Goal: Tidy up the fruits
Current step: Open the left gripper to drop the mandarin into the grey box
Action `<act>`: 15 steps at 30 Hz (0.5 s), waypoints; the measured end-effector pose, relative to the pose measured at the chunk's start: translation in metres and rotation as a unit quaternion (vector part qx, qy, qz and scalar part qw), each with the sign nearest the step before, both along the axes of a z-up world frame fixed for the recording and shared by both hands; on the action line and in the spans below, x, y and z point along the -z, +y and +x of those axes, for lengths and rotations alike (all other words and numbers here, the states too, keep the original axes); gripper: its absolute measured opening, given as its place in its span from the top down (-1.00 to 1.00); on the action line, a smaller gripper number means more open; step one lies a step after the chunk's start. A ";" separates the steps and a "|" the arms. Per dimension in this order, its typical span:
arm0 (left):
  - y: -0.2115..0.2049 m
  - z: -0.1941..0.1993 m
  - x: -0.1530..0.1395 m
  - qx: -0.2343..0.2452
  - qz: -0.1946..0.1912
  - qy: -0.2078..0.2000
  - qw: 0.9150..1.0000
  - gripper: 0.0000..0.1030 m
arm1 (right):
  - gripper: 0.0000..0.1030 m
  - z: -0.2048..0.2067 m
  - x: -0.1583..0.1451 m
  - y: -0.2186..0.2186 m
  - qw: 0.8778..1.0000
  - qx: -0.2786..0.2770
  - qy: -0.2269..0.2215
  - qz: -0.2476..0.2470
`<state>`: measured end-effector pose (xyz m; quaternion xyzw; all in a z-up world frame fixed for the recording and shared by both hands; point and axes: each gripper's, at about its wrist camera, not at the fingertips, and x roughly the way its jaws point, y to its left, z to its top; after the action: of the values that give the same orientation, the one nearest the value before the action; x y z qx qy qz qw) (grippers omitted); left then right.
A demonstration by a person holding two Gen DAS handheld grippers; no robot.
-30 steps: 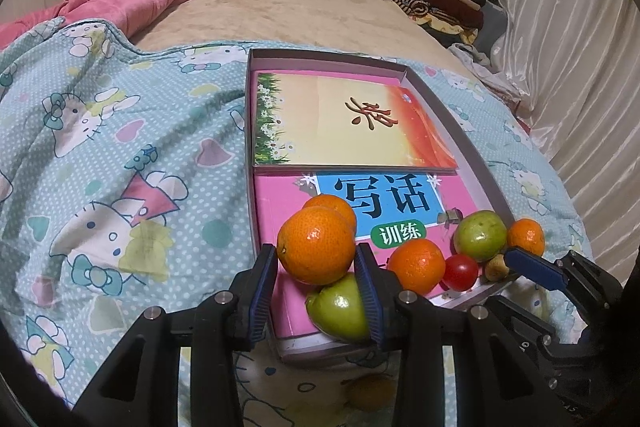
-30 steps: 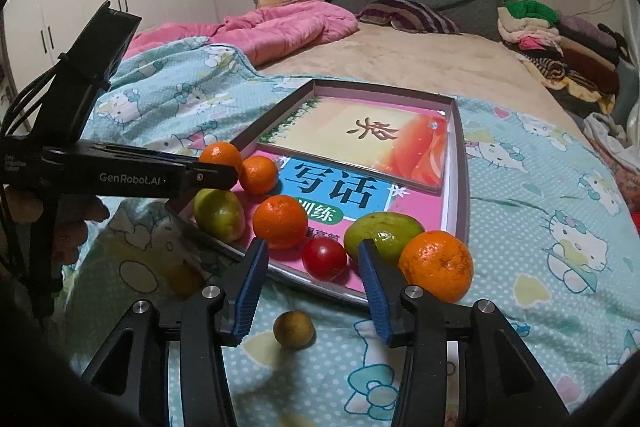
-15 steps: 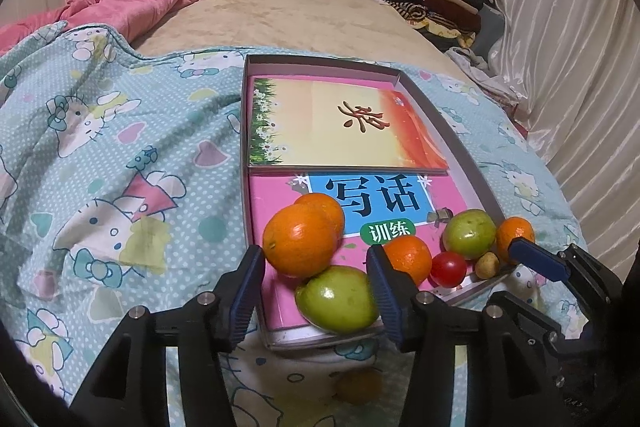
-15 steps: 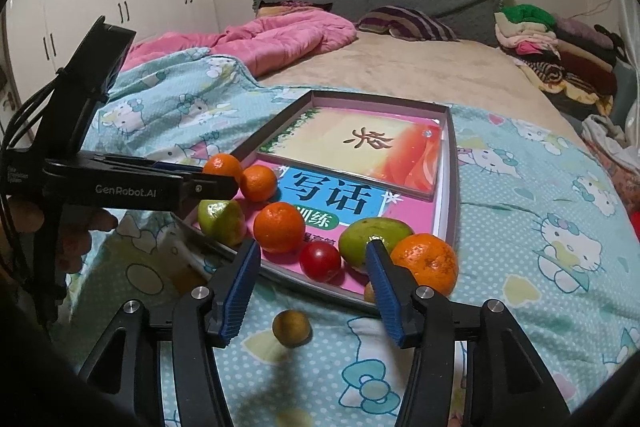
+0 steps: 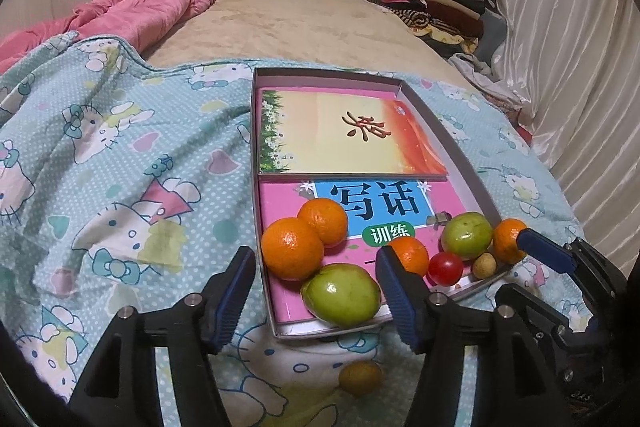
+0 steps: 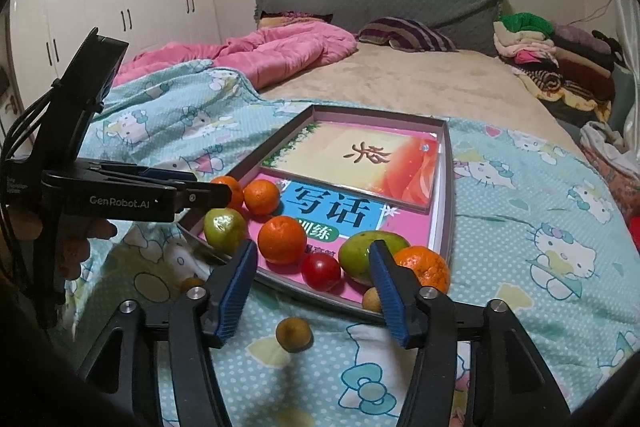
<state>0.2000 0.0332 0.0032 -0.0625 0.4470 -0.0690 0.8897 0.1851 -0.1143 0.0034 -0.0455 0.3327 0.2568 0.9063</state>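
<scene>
Glossy oranges (image 5: 292, 248), green fruit (image 5: 341, 294), red tomato (image 5: 445, 268), shallow box (image 5: 468, 171)

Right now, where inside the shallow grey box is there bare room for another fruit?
Free: the yellow-orange book cover at the far end and the blue title panel. Crowded: the near end, with oranges, green fruits and a red tomato.

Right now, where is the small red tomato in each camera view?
Left wrist view: red tomato at lower right, near the box's front corner, right of the left gripper.
Right wrist view: tomato low centre, above the right gripper.
Shared landmark: the pink book.
</scene>
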 end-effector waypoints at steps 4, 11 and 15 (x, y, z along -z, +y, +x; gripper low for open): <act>-0.002 -0.004 -0.006 -0.004 -0.001 -0.007 1.000 -0.40 | -0.24 -0.003 -0.004 -0.001 1.000 0.001 -0.007 0.003; -0.003 -0.013 -0.013 -0.007 0.000 -0.015 1.000 -0.55 | -0.36 -0.007 -0.014 -0.006 1.000 0.010 -0.021 0.017; -0.004 -0.018 -0.017 -0.010 0.008 -0.021 1.000 -0.64 | -0.37 -0.008 -0.018 -0.008 0.999 0.013 -0.023 0.021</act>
<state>0.1823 0.0287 0.0199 -0.0585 0.4278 -0.0574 0.9002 0.1770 -0.1224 0.0212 -0.0284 0.3065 0.2507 0.9178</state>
